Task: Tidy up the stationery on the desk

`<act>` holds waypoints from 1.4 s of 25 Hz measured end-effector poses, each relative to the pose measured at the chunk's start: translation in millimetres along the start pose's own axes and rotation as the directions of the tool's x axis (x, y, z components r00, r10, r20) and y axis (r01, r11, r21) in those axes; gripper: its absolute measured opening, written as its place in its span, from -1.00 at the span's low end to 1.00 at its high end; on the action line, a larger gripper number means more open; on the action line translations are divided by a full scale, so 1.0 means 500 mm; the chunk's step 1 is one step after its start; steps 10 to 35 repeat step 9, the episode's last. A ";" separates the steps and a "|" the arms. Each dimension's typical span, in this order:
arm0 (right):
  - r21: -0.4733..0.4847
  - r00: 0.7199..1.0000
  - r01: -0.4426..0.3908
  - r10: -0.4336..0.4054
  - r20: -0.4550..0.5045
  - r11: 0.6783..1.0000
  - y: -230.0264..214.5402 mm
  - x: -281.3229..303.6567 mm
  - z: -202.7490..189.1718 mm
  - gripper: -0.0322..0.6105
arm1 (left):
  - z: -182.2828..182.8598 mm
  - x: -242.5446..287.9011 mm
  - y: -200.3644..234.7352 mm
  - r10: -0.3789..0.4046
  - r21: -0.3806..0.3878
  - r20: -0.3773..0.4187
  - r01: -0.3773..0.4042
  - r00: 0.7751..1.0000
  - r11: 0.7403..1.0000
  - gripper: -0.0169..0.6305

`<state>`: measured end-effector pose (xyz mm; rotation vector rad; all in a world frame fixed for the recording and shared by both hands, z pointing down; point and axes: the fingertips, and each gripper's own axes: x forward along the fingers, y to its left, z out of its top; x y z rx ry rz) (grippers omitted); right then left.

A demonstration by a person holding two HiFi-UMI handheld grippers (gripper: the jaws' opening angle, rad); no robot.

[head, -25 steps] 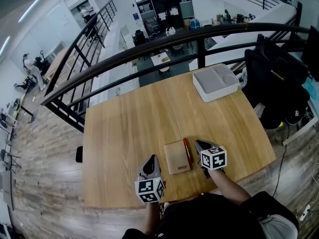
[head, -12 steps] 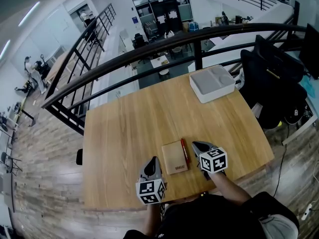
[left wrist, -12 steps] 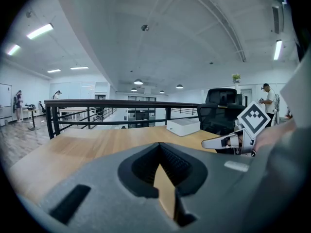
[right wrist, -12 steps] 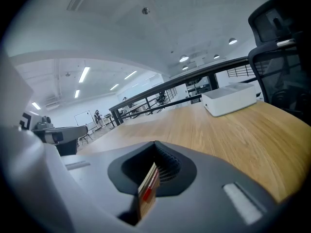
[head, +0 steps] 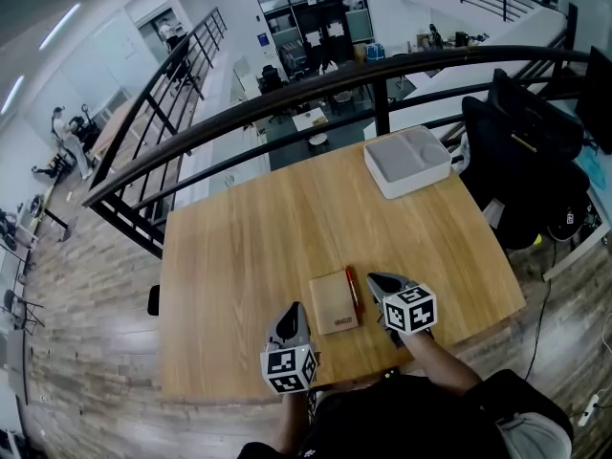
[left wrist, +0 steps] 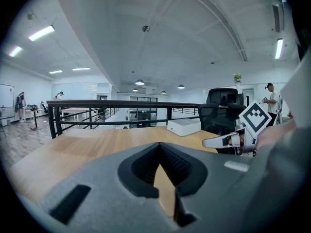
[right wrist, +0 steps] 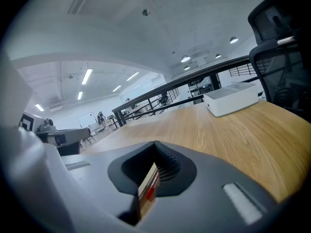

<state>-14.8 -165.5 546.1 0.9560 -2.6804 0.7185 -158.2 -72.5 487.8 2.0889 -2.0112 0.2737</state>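
Observation:
A brown notebook [head: 335,302] lies flat near the desk's front edge. A red pen [head: 352,291] lies along its right side. My left gripper [head: 293,310] rests on the desk just left of the notebook, jaws together and holding nothing. My right gripper [head: 374,279] sits just right of the pen, its tip pointing toward it, also shut and empty. In the right gripper view the notebook's edge and the red pen [right wrist: 151,191] show through the slit between the jaws. The right gripper [left wrist: 232,140] shows in the left gripper view.
A white tray-like box [head: 406,159] stands at the desk's far right corner. A black railing [head: 287,98] runs behind the wooden desk [head: 249,228]. A black office chair [head: 521,151] stands to the right of the desk.

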 end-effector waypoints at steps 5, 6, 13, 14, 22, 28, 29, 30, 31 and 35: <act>0.004 1.000 -0.010 0.010 0.006 1.000 -0.002 -0.002 0.004 -0.86 | -0.001 0.007 -0.006 -0.001 0.003 0.000 0.001 1.000 1.000 -0.96; 0.004 1.000 -0.012 0.012 0.008 1.000 -0.002 -0.004 0.006 -0.86 | 0.000 0.007 -0.007 -0.001 0.003 0.001 0.001 1.000 1.000 -0.96; 0.003 1.000 -0.016 0.016 0.014 1.000 -0.003 -0.007 0.010 -0.86 | 0.003 0.009 -0.011 -0.001 0.005 0.004 0.001 1.000 1.000 -0.96; 0.003 1.000 -0.016 0.016 0.014 1.000 -0.003 -0.007 0.010 -0.86 | 0.003 0.009 -0.011 -0.001 0.005 0.004 0.001 1.000 1.000 -0.96; 0.003 1.000 -0.016 0.016 0.014 1.000 -0.003 -0.007 0.010 -0.86 | 0.003 0.009 -0.011 -0.001 0.005 0.004 0.001 1.000 1.000 -0.96; 0.003 1.000 -0.016 0.016 0.014 1.000 -0.003 -0.007 0.010 -0.86 | 0.003 0.009 -0.011 -0.001 0.005 0.004 0.001 1.000 1.000 -0.96; 0.003 1.000 -0.016 0.016 0.014 1.000 -0.003 -0.007 0.010 -0.86 | 0.003 0.009 -0.011 -0.001 0.005 0.004 0.001 1.000 1.000 -0.96; 0.003 1.000 -0.016 0.016 0.014 1.000 -0.003 -0.007 0.010 -0.86 | 0.003 0.009 -0.011 -0.001 0.005 0.004 0.001 1.000 1.000 -0.96; 0.003 1.000 -0.016 0.016 0.014 1.000 -0.003 -0.007 0.010 -0.86 | 0.003 0.009 -0.011 -0.001 0.005 0.004 0.001 1.000 1.000 -0.96; 0.003 1.000 -0.016 0.016 0.014 1.000 -0.003 -0.007 0.010 -0.86 | 0.003 0.009 -0.011 -0.001 0.005 0.004 0.001 1.000 1.000 -0.96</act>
